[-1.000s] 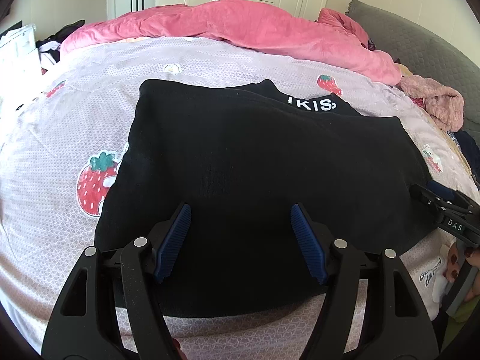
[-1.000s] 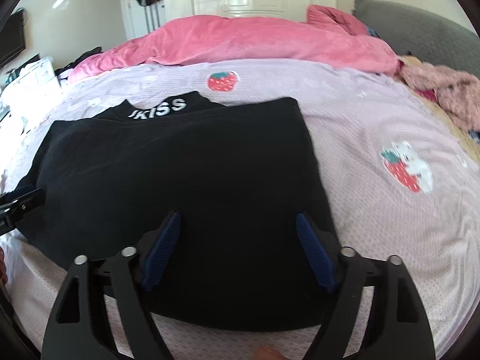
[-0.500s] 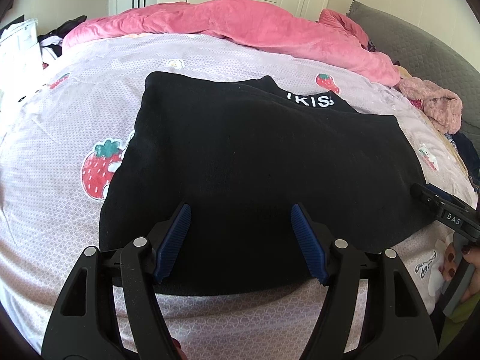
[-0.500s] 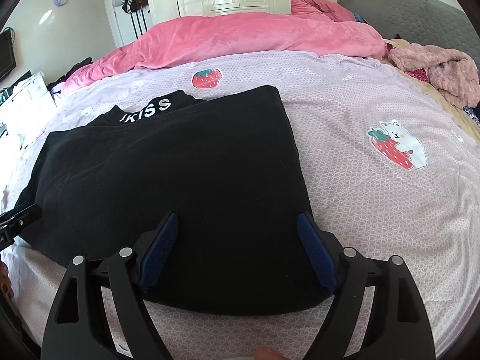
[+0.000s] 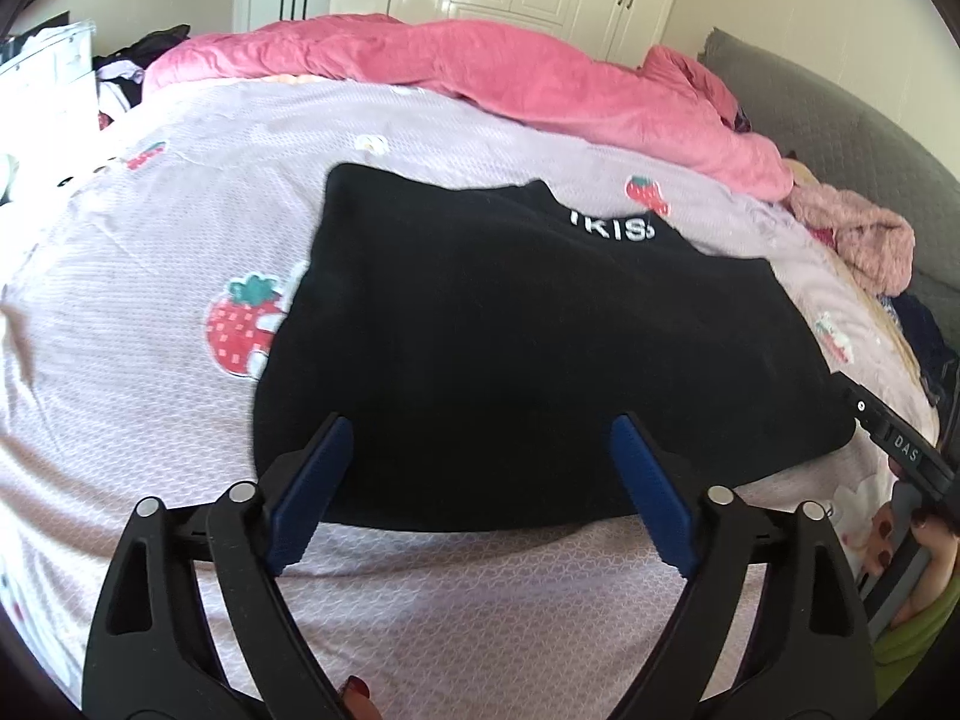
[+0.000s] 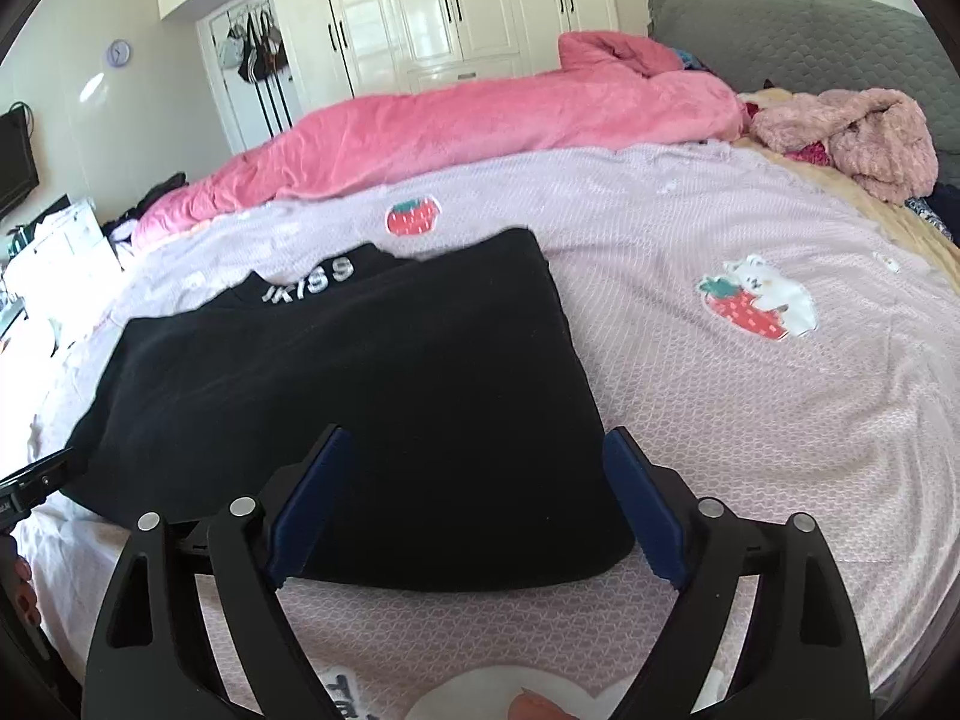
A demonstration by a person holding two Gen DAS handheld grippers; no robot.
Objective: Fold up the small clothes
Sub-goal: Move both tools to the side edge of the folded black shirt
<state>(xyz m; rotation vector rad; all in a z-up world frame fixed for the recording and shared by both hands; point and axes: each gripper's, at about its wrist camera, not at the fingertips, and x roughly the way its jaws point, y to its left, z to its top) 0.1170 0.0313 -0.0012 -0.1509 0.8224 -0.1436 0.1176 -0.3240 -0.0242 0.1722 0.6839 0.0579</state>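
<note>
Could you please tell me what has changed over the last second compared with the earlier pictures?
Both the left hand-held gripper and the right hand-held gripper have backed off toward the near edge of the black garment; their jaws are opening, nothing between them. The garment stayed folded flat on the strawberry bedsheet.

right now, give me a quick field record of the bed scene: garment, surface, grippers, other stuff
garment: black top, flat, white collar lettering on far edge
surface: lilac strawberry-print sheet
left gripper: jaws opening, nothing clamped
right gripper: jaws opening, nothing clamped
far side: pink duvet
by headboard: pink fluffy garment
</note>
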